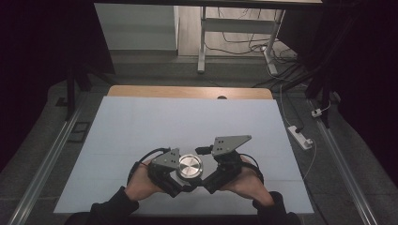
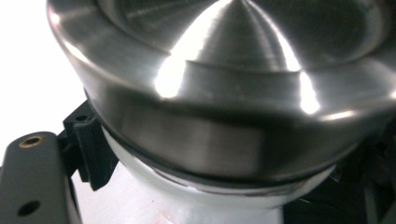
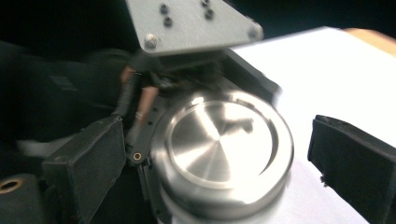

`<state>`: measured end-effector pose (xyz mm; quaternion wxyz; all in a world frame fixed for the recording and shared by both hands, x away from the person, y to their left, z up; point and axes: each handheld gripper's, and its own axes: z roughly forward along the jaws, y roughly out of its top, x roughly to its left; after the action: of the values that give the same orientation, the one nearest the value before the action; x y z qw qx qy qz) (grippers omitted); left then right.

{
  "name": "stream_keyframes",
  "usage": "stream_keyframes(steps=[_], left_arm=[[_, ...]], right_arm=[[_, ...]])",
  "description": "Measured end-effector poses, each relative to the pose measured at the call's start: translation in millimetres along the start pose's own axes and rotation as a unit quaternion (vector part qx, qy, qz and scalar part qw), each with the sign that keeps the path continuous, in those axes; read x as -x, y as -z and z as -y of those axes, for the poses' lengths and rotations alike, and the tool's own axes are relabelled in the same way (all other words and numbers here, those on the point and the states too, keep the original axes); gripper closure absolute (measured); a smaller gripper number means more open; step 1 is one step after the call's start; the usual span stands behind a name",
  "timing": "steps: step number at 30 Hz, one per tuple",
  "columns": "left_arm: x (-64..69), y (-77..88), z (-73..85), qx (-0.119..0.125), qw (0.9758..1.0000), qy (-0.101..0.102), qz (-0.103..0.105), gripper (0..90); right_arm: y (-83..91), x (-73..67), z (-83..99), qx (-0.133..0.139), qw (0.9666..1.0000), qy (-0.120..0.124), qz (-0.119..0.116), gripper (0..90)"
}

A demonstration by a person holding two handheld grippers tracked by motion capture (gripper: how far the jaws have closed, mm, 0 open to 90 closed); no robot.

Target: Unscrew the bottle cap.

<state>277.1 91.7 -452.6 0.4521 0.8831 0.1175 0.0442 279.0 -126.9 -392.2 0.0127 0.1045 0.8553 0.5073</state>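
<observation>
Metal-lidded jar (image 1: 189, 167) upright, lid upward

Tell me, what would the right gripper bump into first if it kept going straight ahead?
Most likely the shiny metal lid. It sits right ahead of the right gripper, between its open jaws, with the left gripper just behind it.

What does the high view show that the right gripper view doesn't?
The high view takes in the whole white table top, both hands around the jar, the left hand and right hand, and the floor with cables beyond. The right gripper view looks closely along the right gripper, its two black jaws standing apart on either side of the lid, not pressing on it. Both show the shiny metal lid and the grey three-cornered plate on the left gripper.
</observation>
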Motion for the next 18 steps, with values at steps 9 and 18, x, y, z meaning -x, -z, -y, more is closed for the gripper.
stream_keyframes(steps=[9, 18], left_arm=[[1.3, -1.8, -0.5, -0.001, 0.9985, 0.03, -0.046, 15.2], [0.3, -0.1, 0.0, 0.001, 0.9999, 0.004, 0.013, 15.2]], right_arm=[[-27.2, -9.8, 3.6, -0.002, 0.9895, -0.035, 0.14, 9.0], [-24.2, -8.7, 4.8, 0.001, 0.9977, -0.015, 0.066, 18.4]])
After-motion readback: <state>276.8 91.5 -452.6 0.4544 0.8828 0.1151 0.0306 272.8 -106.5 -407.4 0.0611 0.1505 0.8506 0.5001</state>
